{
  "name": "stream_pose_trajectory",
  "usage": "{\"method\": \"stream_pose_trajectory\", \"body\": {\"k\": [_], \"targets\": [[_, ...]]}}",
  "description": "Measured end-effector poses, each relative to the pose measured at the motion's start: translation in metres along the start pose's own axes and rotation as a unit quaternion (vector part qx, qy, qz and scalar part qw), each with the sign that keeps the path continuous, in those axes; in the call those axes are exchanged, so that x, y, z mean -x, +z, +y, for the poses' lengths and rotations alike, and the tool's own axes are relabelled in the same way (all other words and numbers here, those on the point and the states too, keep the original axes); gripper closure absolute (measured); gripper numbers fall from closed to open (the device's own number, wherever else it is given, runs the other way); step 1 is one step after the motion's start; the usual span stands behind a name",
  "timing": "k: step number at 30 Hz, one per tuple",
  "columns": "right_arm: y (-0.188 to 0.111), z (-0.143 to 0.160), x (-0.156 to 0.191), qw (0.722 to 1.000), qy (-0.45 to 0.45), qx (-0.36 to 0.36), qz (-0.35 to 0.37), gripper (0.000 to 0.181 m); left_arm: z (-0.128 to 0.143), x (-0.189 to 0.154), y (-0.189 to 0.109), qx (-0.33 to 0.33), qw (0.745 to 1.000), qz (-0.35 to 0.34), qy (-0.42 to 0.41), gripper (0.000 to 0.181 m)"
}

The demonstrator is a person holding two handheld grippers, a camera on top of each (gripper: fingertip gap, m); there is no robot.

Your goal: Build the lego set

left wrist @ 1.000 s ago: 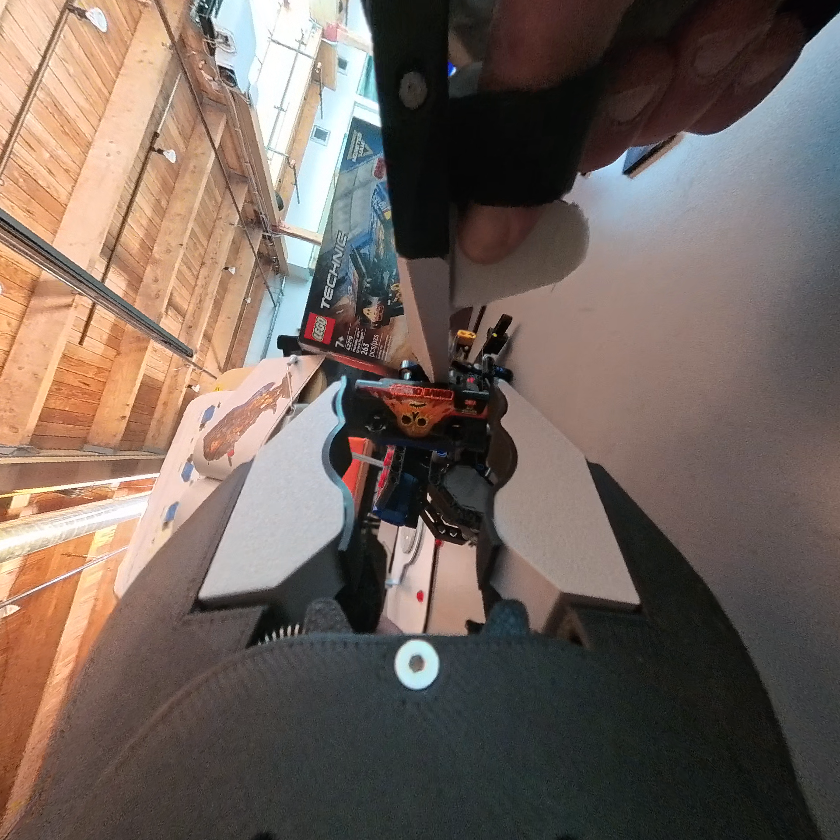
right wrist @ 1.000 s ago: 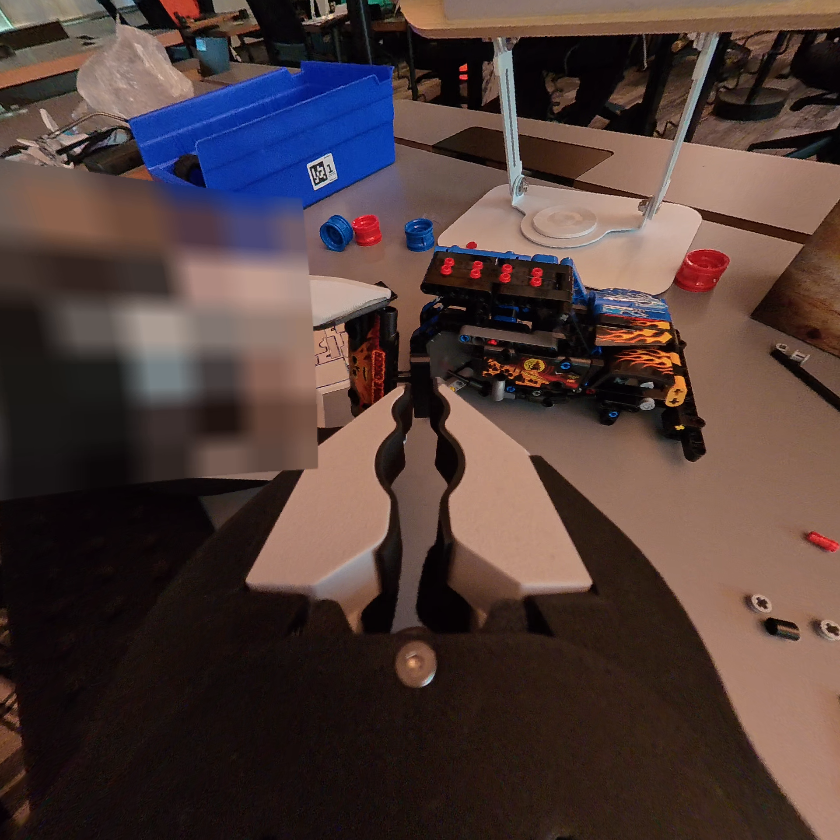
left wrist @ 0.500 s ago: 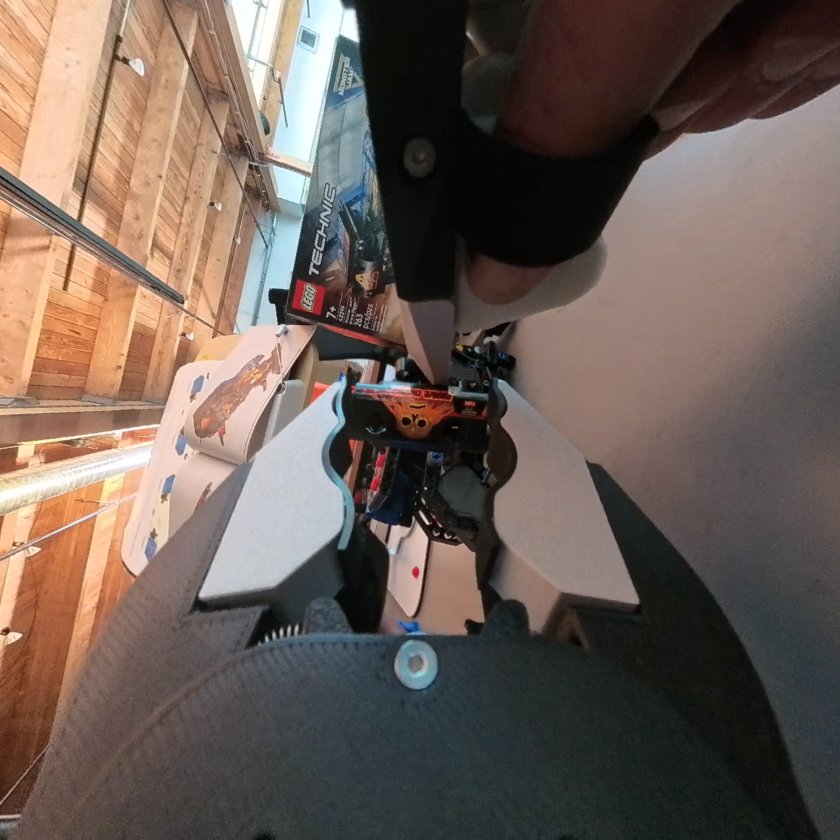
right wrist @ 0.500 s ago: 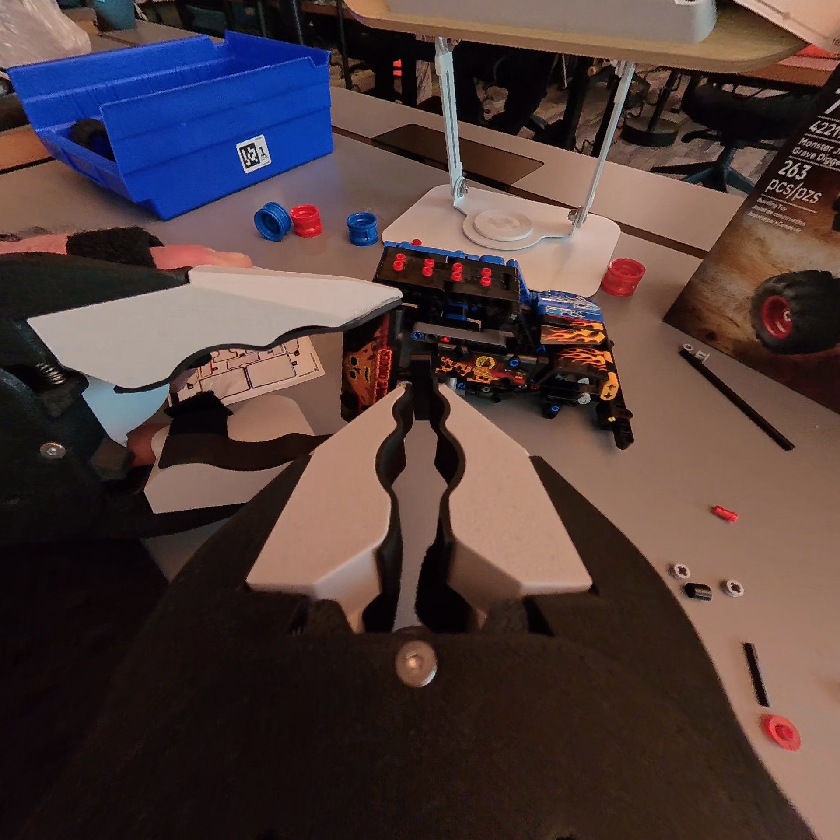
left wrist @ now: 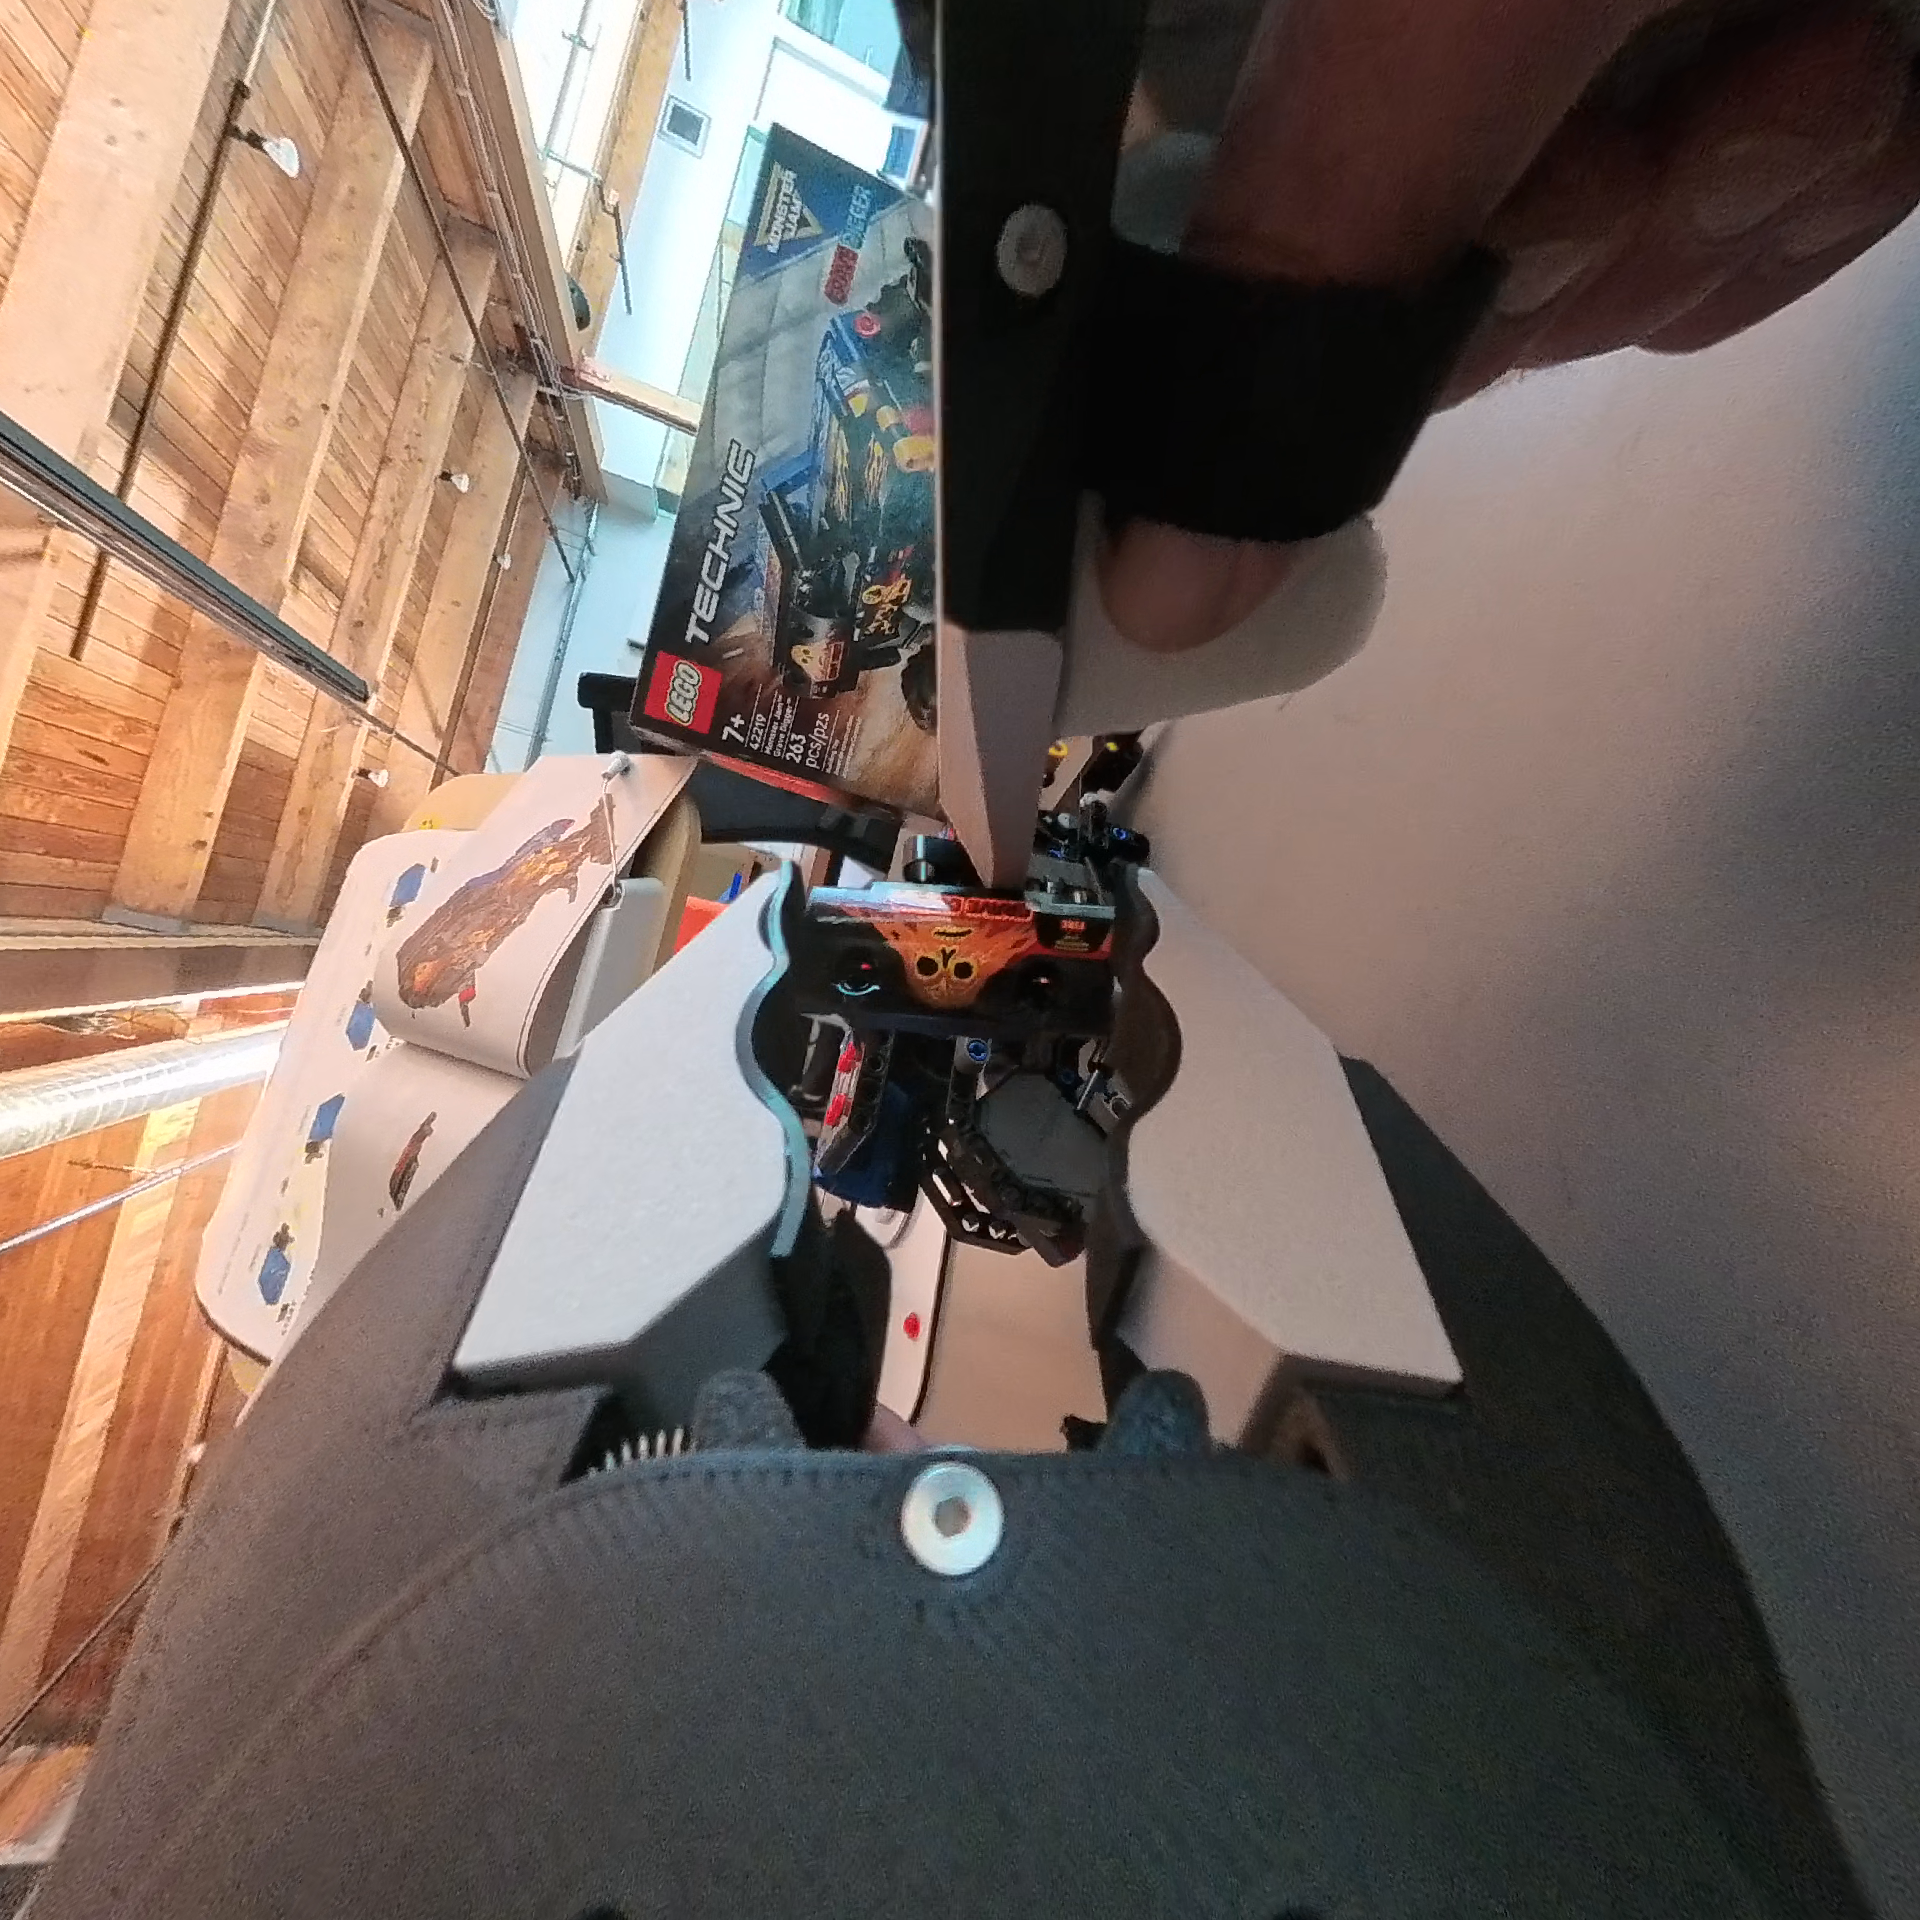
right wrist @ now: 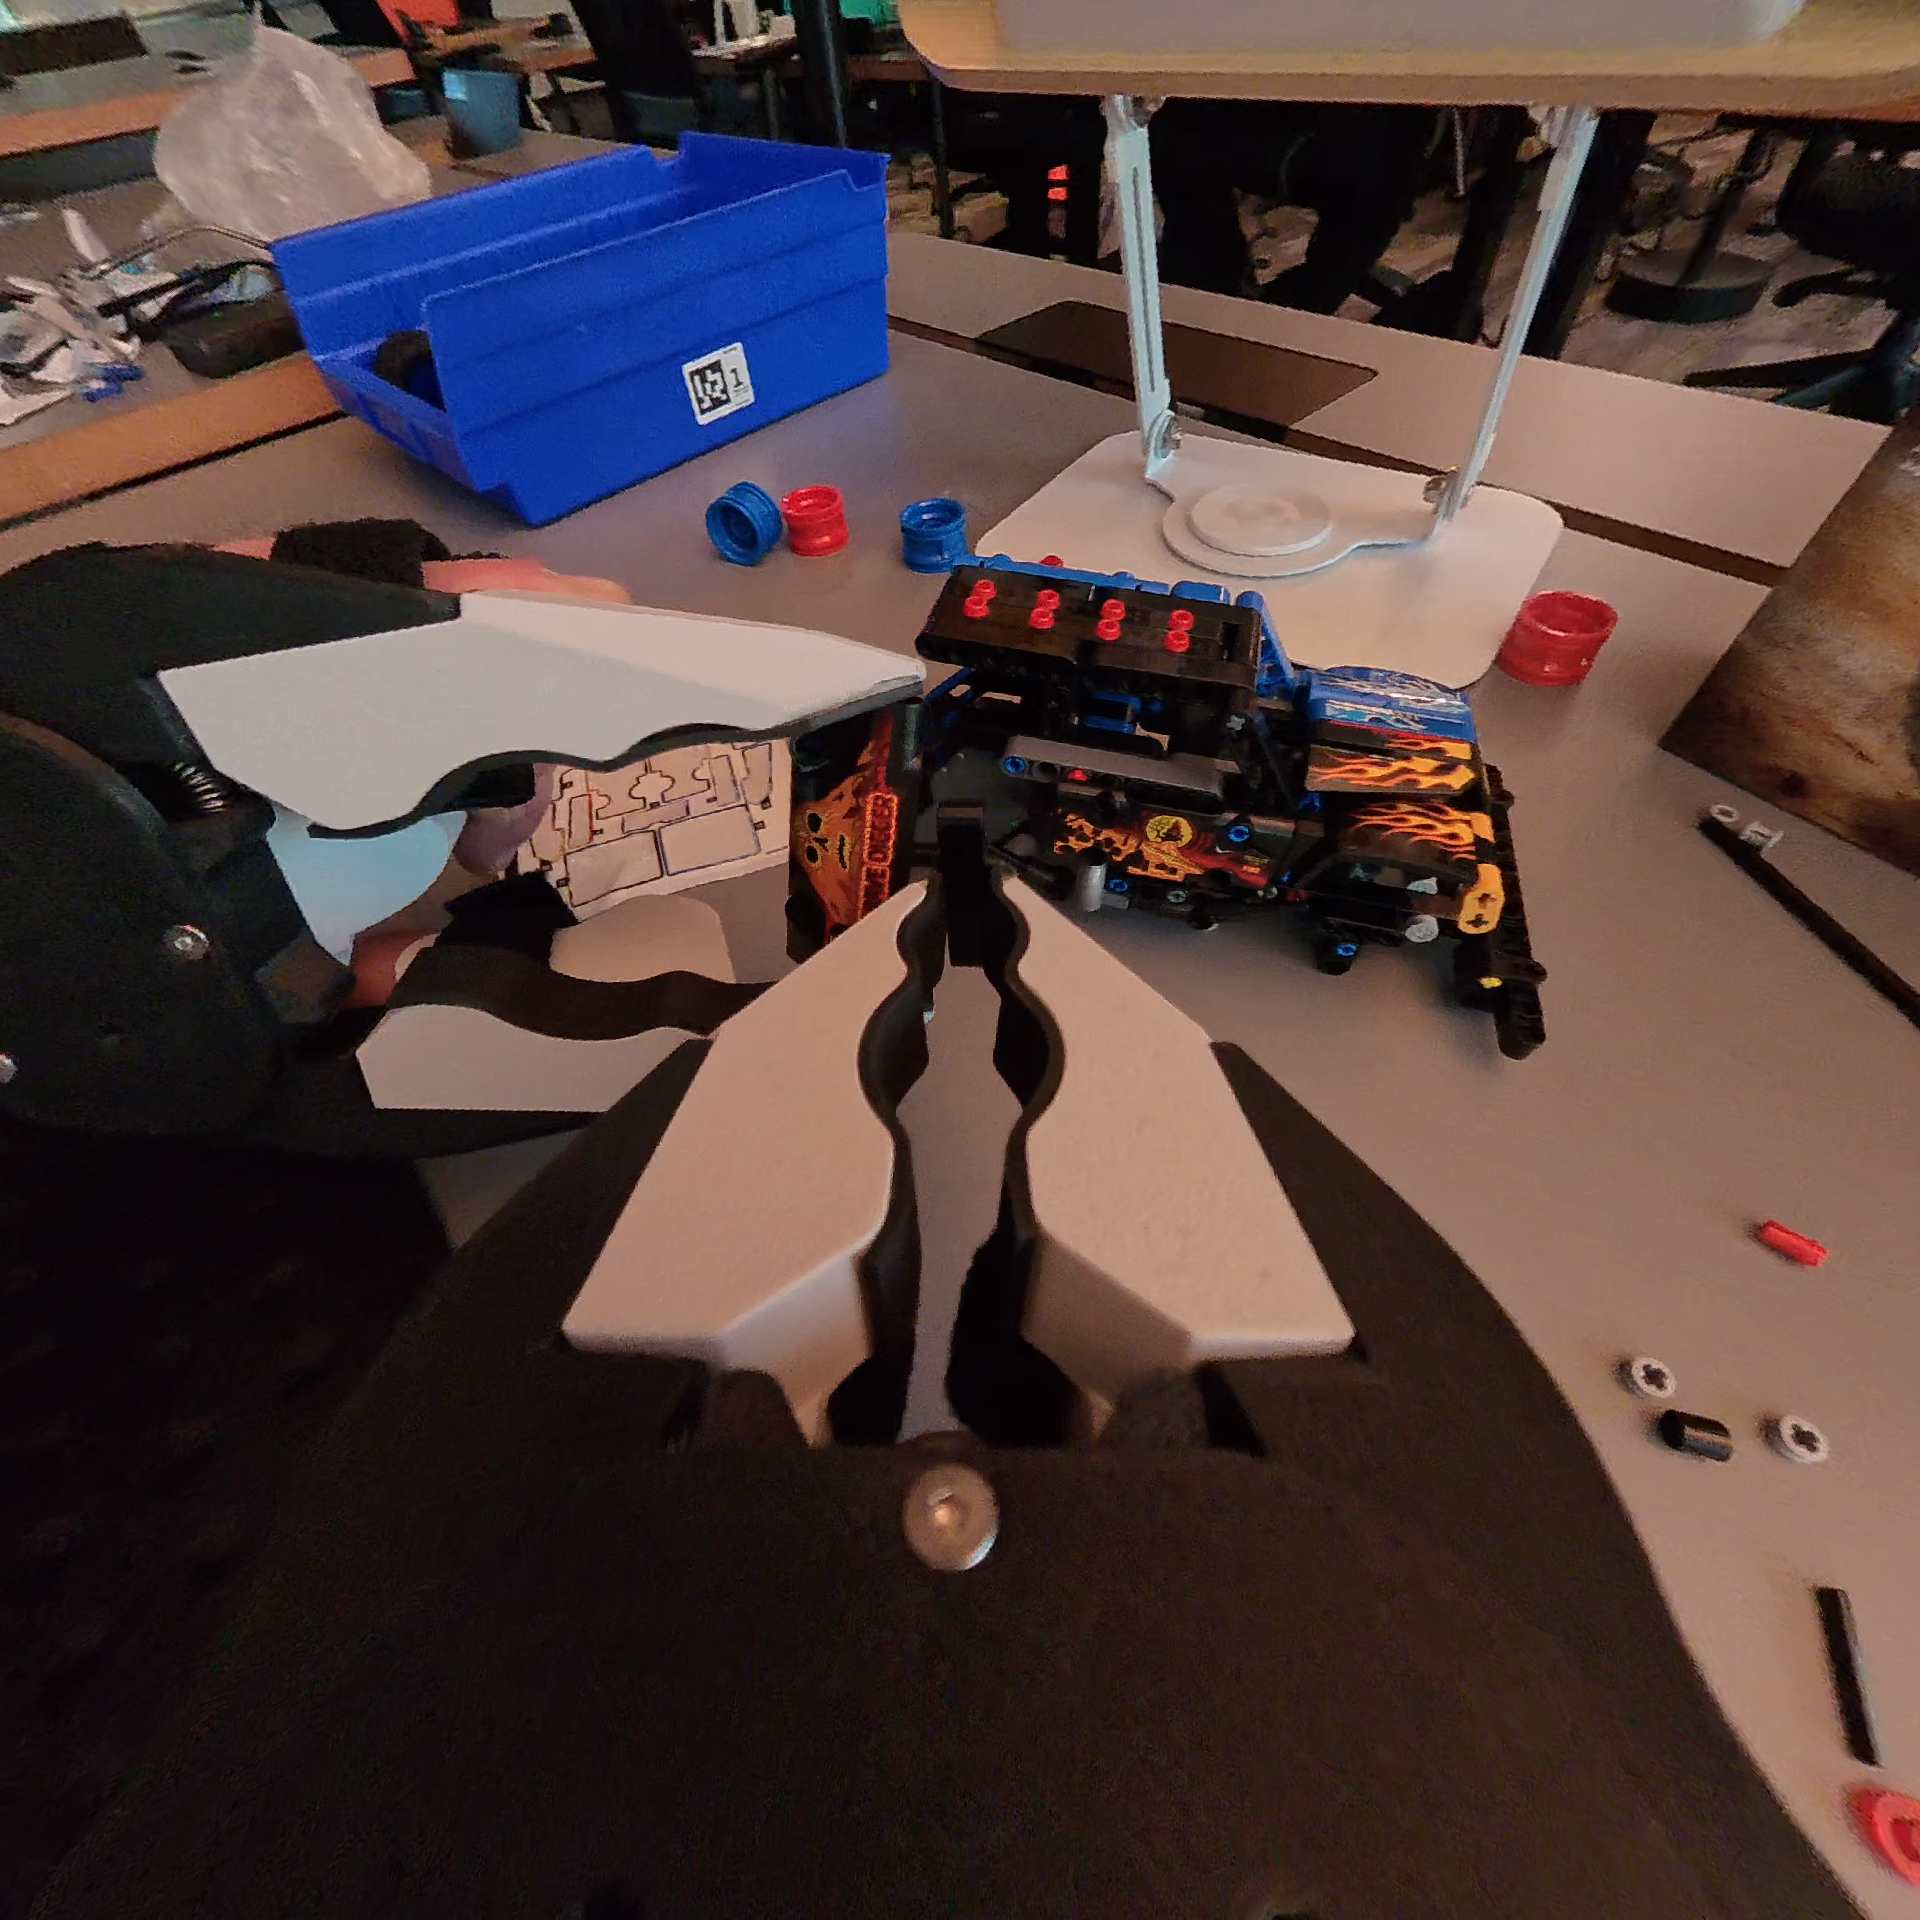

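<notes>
The black and blue lego truck (right wrist: 1195,769) with flame stickers lies on its side on the grey table (right wrist: 1558,1143). My left gripper (left wrist: 956,935) is shut on the truck's end, holding the orange sticker panel (left wrist: 951,961) between its fingers. It also shows in the right wrist view (right wrist: 821,821), coming in from the left. My right gripper (right wrist: 961,904) is shut on a small black piece (right wrist: 961,873), which it holds against the truck beside that panel. In the left wrist view the right gripper's fingers (left wrist: 992,769) point down onto the truck.
A blue bin (right wrist: 623,312) stands at the back left, with blue and red wheel hubs (right wrist: 779,520) in front. A white stand base (right wrist: 1299,540) and a red hub (right wrist: 1558,634) are behind the truck. Small loose parts (right wrist: 1704,1423) lie at right. The set's box (left wrist: 810,499) stands nearby.
Both grips are kept. The right gripper has swung slightly left, with the black piece still at the truck's end. The left gripper has barely moved.
</notes>
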State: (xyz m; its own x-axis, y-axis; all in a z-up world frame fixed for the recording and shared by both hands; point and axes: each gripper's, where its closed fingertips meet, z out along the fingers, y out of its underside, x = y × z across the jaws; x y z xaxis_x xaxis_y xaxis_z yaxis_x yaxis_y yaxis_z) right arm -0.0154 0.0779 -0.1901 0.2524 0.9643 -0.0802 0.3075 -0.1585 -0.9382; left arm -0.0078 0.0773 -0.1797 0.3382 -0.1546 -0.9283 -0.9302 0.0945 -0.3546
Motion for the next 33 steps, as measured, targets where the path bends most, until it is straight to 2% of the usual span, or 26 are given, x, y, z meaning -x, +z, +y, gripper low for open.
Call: {"method": "stream_pose_trajectory", "body": {"k": [2,6,7,8,9,14,17,24,27,29,31,33], "targets": [[-0.001,0.001,0.003,1.000,-0.005,0.002,-0.009,0.177,-0.001,0.000,-0.002,-0.005,1.000,0.002,-0.001,0.124],[-0.004,0.004,0.008,0.996,0.051,-0.002,-0.074,0.176,-0.005,-0.003,-0.006,-0.025,1.000,0.015,-0.008,0.124],[-0.005,0.001,0.016,0.991,0.076,-0.015,-0.110,0.181,-0.007,-0.010,-0.008,-0.036,0.999,0.033,-0.010,0.173],[-0.007,-0.003,0.021,0.985,0.093,-0.025,-0.140,0.181,-0.009,-0.004,-0.010,-0.045,0.999,0.020,0.001,0.174],[-0.008,-0.003,0.021,0.984,0.097,-0.022,-0.151,0.181,-0.010,-0.006,-0.011,-0.053,0.998,0.035,-0.018,0.174],[-0.004,0.010,0.015,0.988,0.090,0.014,-0.124,0.181,-0.012,-0.016,-0.014,-0.062,0.993,0.081,-0.064,0.171],[-0.002,0.016,0.014,0.988,0.088,0.031,-0.120,0.181,-0.015,-0.020,-0.016,-0.069,0.989,0.105,-0.079,0.161],[-0.005,0.013,0.018,0.987,0.089,0.021,-0.132,0.181,0.002,-0.023,-0.021,-0.038,0.983,0.137,-0.119,0.153],[-0.007,0.011,0.017,0.987,0.090,0.013,-0.132,0.181,0.022,-0.014,-0.034,0.001,0.984,0.132,-0.120,0.147],[-0.005,0.011,0.019,0.988,0.077,0.018,-0.132,0.180,0.049,0.003,-0.046,0.048,0.984,0.120,-0.122,0.144],[-0.002,0.012,0.025,0.989,0.056,0.025,-0.135,0.180,0.087,0.029,-0.061,0.110,0.980,0.104,-0.127,0.144],[0.002,0.015,0.028,0.989,0.042,0.038,-0.136,0.180,0.143,0.054,-0.079,0.202,0.964,0.101,-0.142,0.141]]}}
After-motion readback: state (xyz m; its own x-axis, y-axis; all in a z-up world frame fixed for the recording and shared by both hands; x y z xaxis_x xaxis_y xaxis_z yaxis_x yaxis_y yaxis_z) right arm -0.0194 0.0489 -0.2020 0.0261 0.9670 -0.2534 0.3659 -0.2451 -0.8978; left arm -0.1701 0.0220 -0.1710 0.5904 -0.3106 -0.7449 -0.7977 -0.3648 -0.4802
